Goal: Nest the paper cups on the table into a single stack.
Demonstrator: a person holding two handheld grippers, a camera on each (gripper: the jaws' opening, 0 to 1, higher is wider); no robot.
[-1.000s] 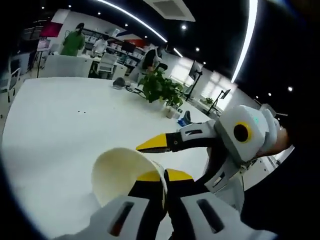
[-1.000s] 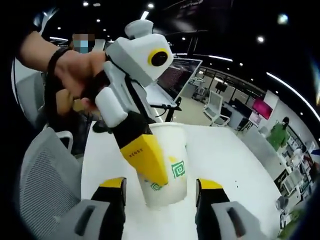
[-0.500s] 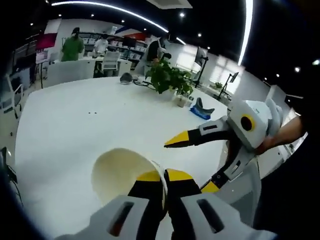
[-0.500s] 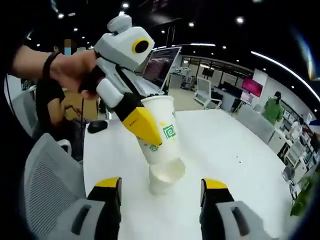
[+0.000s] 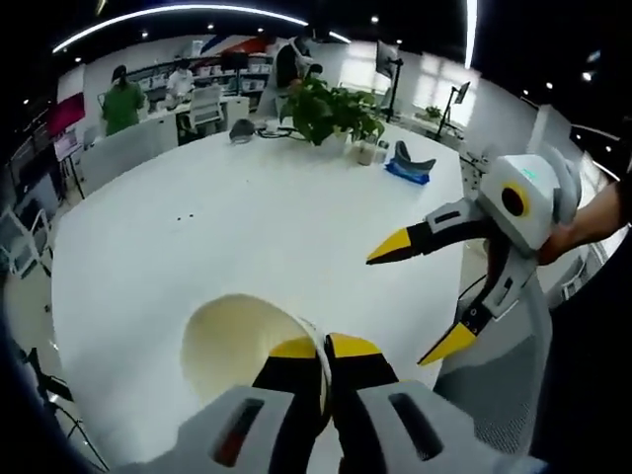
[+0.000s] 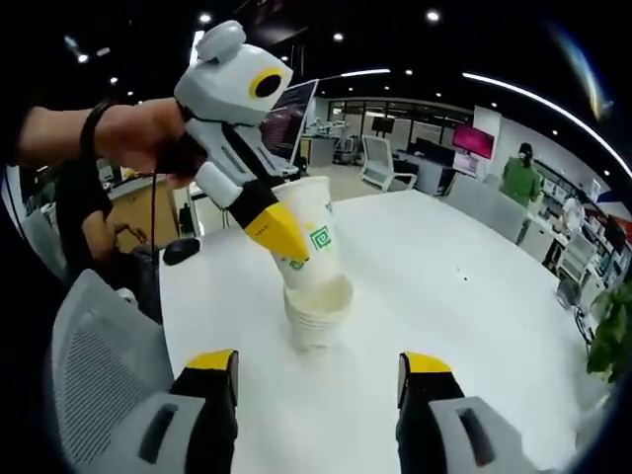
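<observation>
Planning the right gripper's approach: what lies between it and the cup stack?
In the right gripper view, only bare white table lies between the right gripper and the cup stack.

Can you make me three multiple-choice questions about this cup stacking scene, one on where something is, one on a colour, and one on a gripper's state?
1. Where is the cup stack?
A. on the white table
B. on a chair
C. on the floor

2. What colour is the logo on the held paper cup?
A. red
B. green
C. blue

3. How is the right gripper?
A. shut on a cup
B. shut on nothing
C. open

Answers:
1 A, the stack stands on the white tabletop.
2 B, a green square mark shows on the cup's side.
3 C, its jaws stand wide apart with nothing between them, while the left gripper pinches the cup's rim.
</observation>
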